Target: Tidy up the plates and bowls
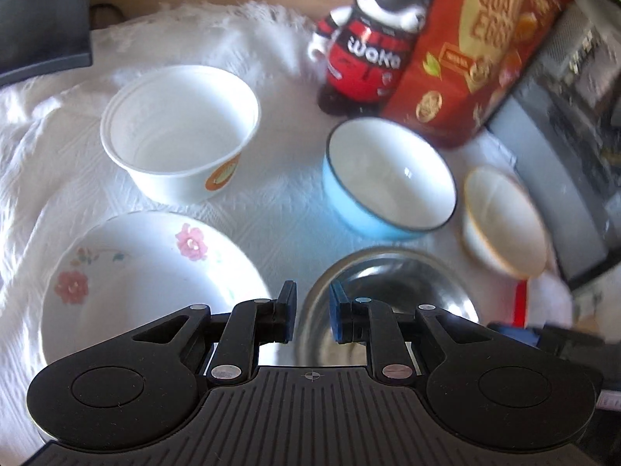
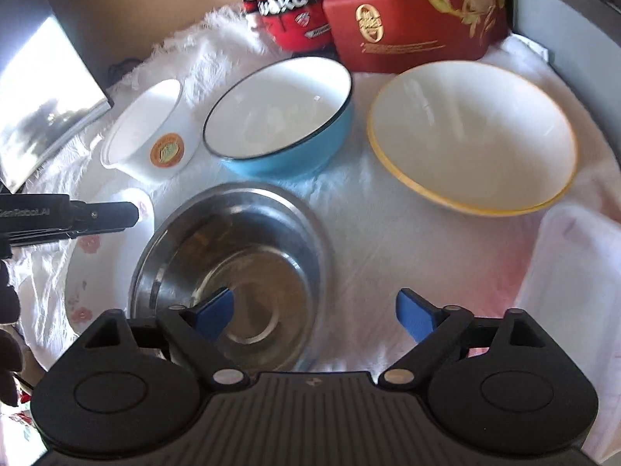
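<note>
The left gripper (image 1: pixel 313 312) hovers at lower centre, jaws narrowly parted around the steel bowl's (image 1: pixel 392 291) near rim without clearly pinching it. The right gripper (image 2: pixel 315 312), jaws spread wide, hangs over that bowl's right edge. The floral plate (image 1: pixel 128 279) sits lower left, the blue bowl (image 1: pixel 388 178) centre right.

Floral plate (image 1: pixel 128 272): white, pink flowers, flat, front left.
Steel bowl (image 2: pixel 233 272): upright, beside plate.
Paper bowl (image 1: pixel 178 132): white, orange label, rear left.
Blue bowl (image 1: pixel 388 178): white interior, centre.
Yellow-rimmed bowl (image 2: pixel 473 136): white, right.
</note>
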{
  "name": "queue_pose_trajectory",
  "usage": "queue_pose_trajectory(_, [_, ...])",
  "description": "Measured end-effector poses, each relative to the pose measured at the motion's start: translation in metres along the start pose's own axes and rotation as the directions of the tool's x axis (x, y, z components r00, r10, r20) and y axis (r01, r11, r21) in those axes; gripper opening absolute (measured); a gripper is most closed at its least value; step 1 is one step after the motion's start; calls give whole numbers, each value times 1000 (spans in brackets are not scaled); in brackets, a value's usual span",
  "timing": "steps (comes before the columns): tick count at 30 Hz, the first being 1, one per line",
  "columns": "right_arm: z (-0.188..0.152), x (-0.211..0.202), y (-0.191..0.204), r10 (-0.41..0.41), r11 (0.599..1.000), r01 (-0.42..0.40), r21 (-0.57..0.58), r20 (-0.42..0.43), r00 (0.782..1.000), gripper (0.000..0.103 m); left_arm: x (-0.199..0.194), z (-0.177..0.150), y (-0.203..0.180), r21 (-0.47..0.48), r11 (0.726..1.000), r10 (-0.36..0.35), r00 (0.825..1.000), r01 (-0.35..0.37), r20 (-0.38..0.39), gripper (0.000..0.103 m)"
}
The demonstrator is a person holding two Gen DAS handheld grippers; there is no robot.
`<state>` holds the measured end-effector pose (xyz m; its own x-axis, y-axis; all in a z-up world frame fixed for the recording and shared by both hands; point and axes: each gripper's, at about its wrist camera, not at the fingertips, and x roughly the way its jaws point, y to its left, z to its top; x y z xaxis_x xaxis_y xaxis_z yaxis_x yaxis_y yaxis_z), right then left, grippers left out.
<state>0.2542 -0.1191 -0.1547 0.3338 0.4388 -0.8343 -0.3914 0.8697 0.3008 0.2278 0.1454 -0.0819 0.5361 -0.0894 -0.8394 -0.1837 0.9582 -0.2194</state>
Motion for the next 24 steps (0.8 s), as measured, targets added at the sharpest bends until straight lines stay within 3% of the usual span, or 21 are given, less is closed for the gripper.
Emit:
queue_pose_trajectory(5, [-4, 19, 14, -72, 997, 72, -1, -45, 996, 94, 12, -4, 7, 62, 998, -17, 999, 19, -32, 19])
queue_pose_trajectory(11, [-12, 32, 5, -49, 993, 59, 101, -93, 994, 95, 24, 1, 12, 78, 994, -73, 996, 77, -57, 21])
queue_pose_trajectory(16, [-17, 27, -3, -29, 987, 40, 155, -73, 997, 99, 30, 6, 13, 101, 989, -98, 992, 106, -76, 21])
queue_pose_trajectory(19, [-18, 28, -6, -5, 986, 17, 167, -71, 997, 103, 33, 7, 14, 96, 987, -121, 988, 130, -97, 21])
queue_pose_trajectory(24, [-13, 34, 5, -52, 990, 65, 126, -99, 994, 103, 36, 9, 16, 80, 984, -149, 983, 159, -110, 21])
